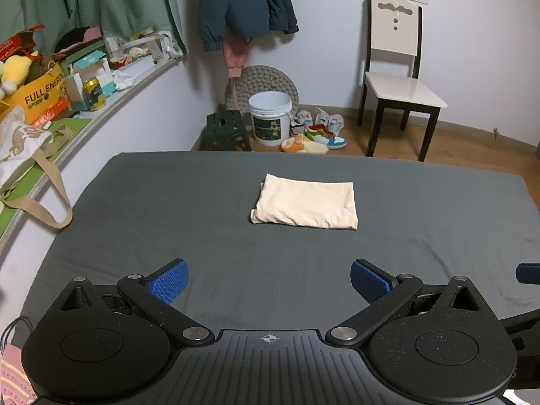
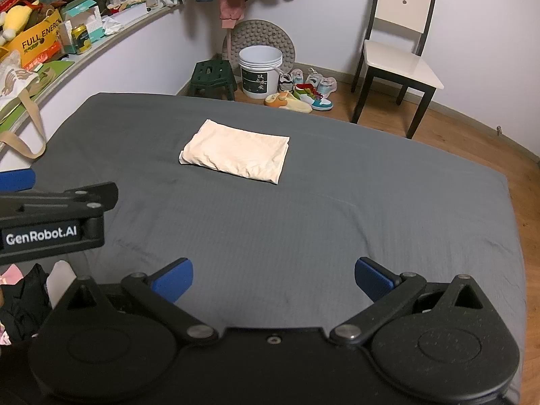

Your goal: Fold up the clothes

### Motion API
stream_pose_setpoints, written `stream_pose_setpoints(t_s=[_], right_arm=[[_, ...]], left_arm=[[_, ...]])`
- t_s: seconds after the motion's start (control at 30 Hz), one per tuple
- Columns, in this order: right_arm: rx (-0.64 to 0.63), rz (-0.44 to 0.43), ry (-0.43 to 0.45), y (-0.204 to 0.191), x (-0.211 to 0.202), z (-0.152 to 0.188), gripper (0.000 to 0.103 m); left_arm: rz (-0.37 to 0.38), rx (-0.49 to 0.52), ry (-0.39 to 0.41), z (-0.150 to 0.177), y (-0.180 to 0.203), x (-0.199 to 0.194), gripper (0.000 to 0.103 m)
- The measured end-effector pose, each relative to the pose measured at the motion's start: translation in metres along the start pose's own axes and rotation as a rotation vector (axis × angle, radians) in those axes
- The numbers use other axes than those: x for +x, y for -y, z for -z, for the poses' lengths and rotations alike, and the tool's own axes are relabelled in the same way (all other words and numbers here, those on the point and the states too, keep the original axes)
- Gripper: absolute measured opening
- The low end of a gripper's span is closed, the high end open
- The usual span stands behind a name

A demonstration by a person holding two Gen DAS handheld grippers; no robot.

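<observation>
A white bucket stands on the floor, contents unseen. The folded cream garment lies mid-bed. Left gripper and right gripper hover near the bed's near edge, jaws spread, empty.

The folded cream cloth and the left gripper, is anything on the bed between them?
No. Between the left gripper and the folded cream cloth there is only bare grey bed sheet, faintly wrinkled. The left wrist view shows it best.
</observation>
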State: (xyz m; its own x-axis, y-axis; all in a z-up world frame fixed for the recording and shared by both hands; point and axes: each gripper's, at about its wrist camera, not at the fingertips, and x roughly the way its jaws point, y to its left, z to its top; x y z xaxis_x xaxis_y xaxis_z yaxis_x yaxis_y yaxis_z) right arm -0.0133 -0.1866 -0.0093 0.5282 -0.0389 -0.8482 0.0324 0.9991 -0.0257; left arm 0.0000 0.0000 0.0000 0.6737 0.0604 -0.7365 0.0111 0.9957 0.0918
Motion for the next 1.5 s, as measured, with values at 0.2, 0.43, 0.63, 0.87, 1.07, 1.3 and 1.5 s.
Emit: stream_pose_setpoints(t_s=[0.2,0.43,0.63,0.87,1.07,1.3,1.5], right_arm=[[-0.003,-0.003,-0.001,-0.0004,0.0008,-0.0015,0.103],[-0.006,-0.005,-0.002,-0.0005,0.0006,-0.0023,0.103],[-0.013,-0.004,-0.003,-0.0004,-0.0014,-0.0014,0.103],[-0.009,-0.002,-0.004,0.0006,-0.0022,-0.0017,0.103],[-0.013,-0.004,-0.008,0.0025,-0.0001,0.0002,0.103],[-0.012,-0.002,-0.013,0.0021,0.0007,0.0003,0.103],[-0.013,0.001,-0.014,0.0004,0.0005,0.0001,0.103]], left_arm=[[0.005,-0.002,-0.001,-0.0016,0.0020,0.0001,0.103],[0.005,0.001,0.001,0.0021,-0.0042,0.0000,0.103],[0.007,-0.001,0.002,0.0005,-0.0040,-0.0008,0.103],[0.008,-0.007,-0.003,0.0010,-0.0050,0.0007,0.103],[0.016,-0.002,-0.003,0.0001,-0.0047,-0.0004,0.103],[0.018,-0.005,-0.007,-0.0002,-0.0052,-0.0005,0.103],[0.019,-0.004,-0.007,-0.0001,-0.0049,-0.0011,0.103]])
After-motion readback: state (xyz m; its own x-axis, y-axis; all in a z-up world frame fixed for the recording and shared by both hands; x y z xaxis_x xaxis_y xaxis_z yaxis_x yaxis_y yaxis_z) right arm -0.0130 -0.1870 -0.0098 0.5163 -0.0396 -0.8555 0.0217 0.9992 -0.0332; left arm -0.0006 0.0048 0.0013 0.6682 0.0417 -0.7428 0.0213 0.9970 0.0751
